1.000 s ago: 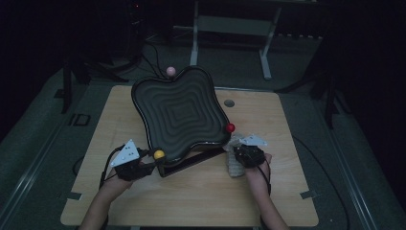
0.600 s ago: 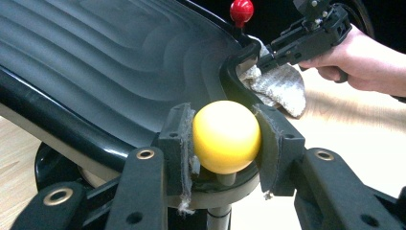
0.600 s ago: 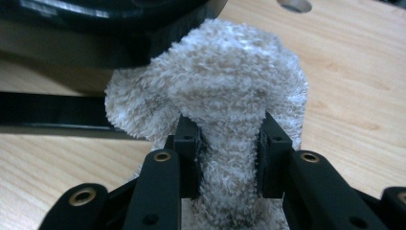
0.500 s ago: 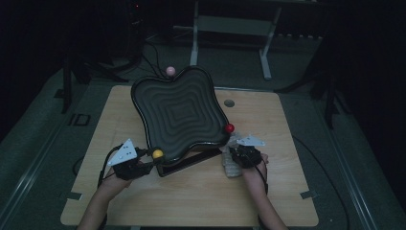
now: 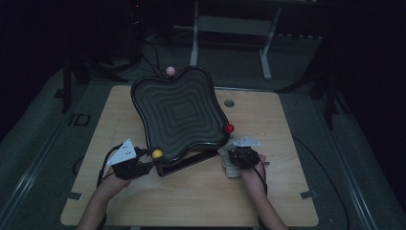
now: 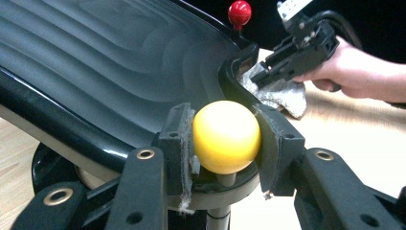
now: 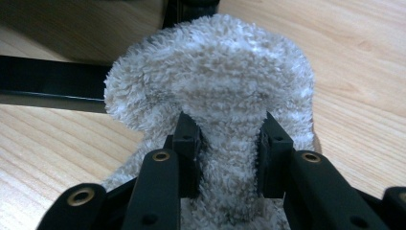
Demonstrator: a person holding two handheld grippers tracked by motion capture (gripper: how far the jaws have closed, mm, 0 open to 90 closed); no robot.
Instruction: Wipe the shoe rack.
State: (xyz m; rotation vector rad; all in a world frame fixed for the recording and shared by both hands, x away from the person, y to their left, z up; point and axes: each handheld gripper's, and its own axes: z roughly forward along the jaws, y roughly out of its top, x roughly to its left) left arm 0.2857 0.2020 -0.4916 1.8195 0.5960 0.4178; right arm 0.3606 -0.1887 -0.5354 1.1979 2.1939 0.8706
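A black wavy tray [image 5: 179, 115] stands tilted on a stand on the wooden table, its ridged surface [image 6: 110, 62] facing me. Ball knobs sit at its corners: yellow [image 5: 157, 154], red [image 5: 229, 128] and pink [image 5: 170, 71]. My left gripper [image 5: 148, 159] is shut on the yellow knob [image 6: 226, 136], the pads pressing both its sides. My right gripper [image 5: 233, 154] is shut on a grey fluffy cloth [image 7: 215, 105], bunched between its pads. That cloth [image 6: 280, 93] lies against the tray's black rim, just below the red knob [image 6: 239, 12].
A small round grey insert [image 5: 229, 103] sits in the tabletop right of the tray. Bare wood [image 5: 191, 196] spreads in front of the tray between my forearms. A metal frame [image 5: 230, 28] stands on the dark floor behind the table.
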